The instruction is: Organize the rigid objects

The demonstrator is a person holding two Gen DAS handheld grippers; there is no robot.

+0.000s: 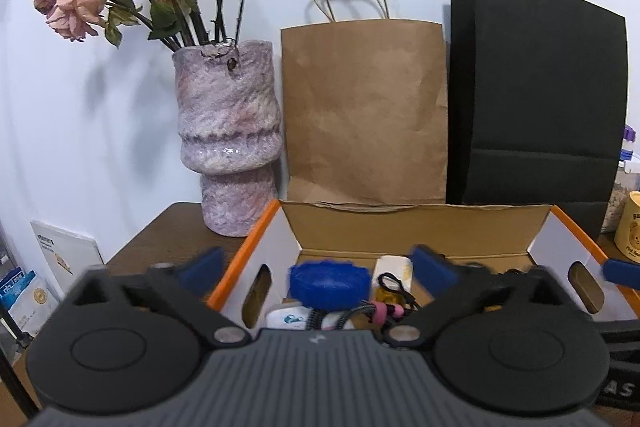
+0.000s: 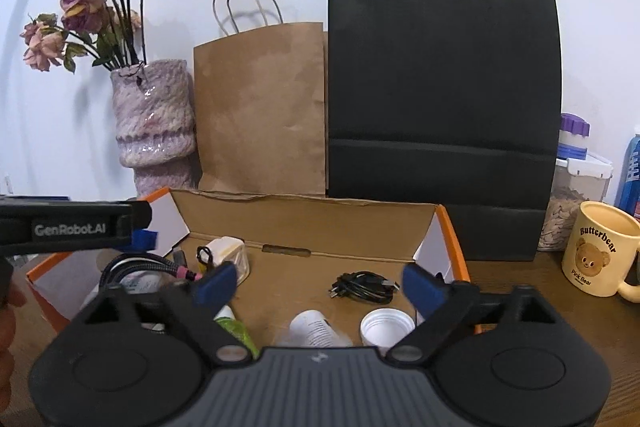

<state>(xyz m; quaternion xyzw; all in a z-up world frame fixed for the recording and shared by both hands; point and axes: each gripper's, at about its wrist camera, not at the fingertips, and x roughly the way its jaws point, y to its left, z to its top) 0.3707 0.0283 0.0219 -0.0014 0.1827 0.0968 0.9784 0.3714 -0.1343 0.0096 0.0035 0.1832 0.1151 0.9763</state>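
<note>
An open cardboard box (image 1: 416, 213) with orange edges sits on a brown table. In the left wrist view it holds a blue ridged lid (image 1: 328, 285), a white charger (image 1: 394, 267) and a braided cable (image 1: 360, 311) with a pink band. My left gripper (image 1: 318, 267) hovers open over the box's left part with nothing between its blue pads. In the right wrist view the box (image 2: 304, 205) also holds a black cable bundle (image 2: 364, 285), a white cap (image 2: 386, 325), a white bottle (image 2: 316, 329) and a green item (image 2: 236, 329). My right gripper (image 2: 320, 285) is open and empty above them.
Behind the box stand a mottled pink vase (image 1: 230, 139) of dried roses, a brown paper bag (image 1: 364, 111) and a black paper bag (image 2: 440, 107). A cream bear mug (image 2: 596, 255) and jars (image 2: 572, 183) sit at the right. The left gripper's body (image 2: 76, 227) crosses the right view's left edge.
</note>
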